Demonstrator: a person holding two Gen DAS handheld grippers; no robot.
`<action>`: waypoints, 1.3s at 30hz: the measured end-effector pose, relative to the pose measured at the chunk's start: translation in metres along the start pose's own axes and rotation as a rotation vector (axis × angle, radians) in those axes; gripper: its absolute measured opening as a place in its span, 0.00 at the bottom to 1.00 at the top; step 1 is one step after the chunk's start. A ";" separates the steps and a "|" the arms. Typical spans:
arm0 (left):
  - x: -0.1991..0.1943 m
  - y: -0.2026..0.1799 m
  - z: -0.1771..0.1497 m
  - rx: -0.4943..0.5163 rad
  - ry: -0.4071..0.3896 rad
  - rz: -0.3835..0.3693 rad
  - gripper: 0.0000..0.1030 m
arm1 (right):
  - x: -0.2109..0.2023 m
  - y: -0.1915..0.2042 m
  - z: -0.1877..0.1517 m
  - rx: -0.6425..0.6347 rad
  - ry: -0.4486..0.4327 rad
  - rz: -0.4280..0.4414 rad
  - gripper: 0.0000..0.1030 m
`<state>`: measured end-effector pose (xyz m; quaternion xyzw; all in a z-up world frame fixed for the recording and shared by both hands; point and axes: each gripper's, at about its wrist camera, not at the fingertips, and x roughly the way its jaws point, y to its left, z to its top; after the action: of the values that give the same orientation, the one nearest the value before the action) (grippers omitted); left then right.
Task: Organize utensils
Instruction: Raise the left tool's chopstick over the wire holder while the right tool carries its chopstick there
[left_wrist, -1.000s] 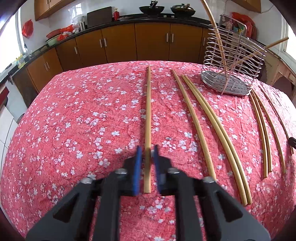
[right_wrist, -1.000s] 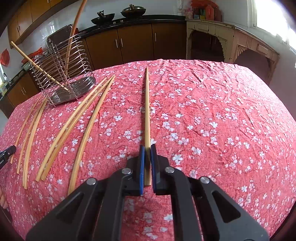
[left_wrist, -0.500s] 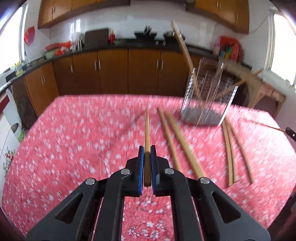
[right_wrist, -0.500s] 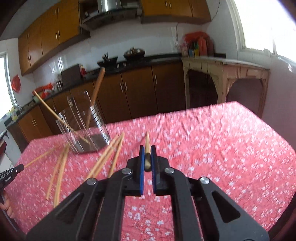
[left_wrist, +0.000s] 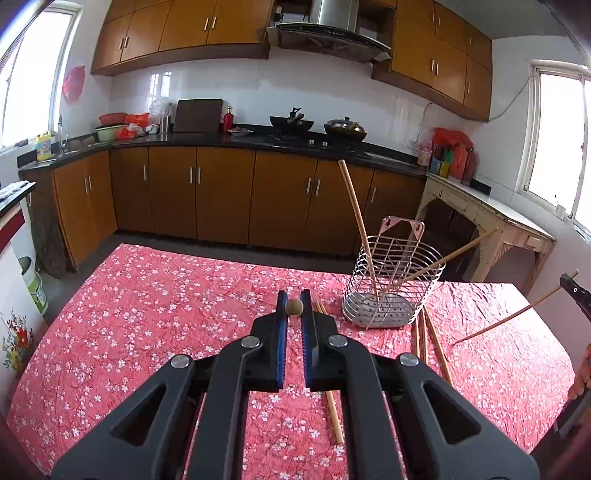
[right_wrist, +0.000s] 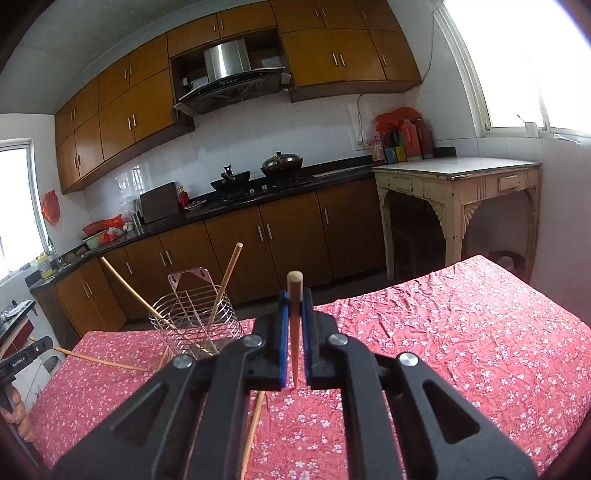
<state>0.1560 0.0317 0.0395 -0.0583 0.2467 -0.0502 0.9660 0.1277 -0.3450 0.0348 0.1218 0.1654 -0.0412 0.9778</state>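
Note:
My left gripper is shut on a wooden chopstick, seen end-on and lifted above the red floral tablecloth. My right gripper is shut on another chopstick, whose blunt end rises past the blue pads. A wire utensil holder stands on the table ahead and to the right with two chopsticks leaning in it. In the right wrist view the holder is ahead to the left. Each view catches the other gripper at its edge with its stick.
Several loose chopsticks lie on the cloth beside the holder, and one lies under my left gripper. Brown kitchen cabinets run behind the table. A white side table stands at the right. A hand shows at the edge.
Both grippers closed on their chopsticks and rose off the table with them. Both views tilted up from the tablecloth to the kitchen.

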 end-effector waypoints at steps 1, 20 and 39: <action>0.000 0.000 0.000 0.000 -0.002 0.001 0.07 | 0.001 0.001 0.001 0.002 0.001 0.001 0.07; -0.062 -0.033 0.098 0.020 -0.239 -0.070 0.06 | -0.046 0.024 0.109 0.075 -0.151 0.248 0.07; 0.048 -0.087 0.130 -0.076 -0.253 -0.050 0.06 | 0.082 0.083 0.104 0.022 0.077 0.288 0.07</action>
<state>0.2551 -0.0487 0.1417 -0.1068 0.1233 -0.0570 0.9850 0.2473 -0.2945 0.1210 0.1564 0.1833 0.1023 0.9651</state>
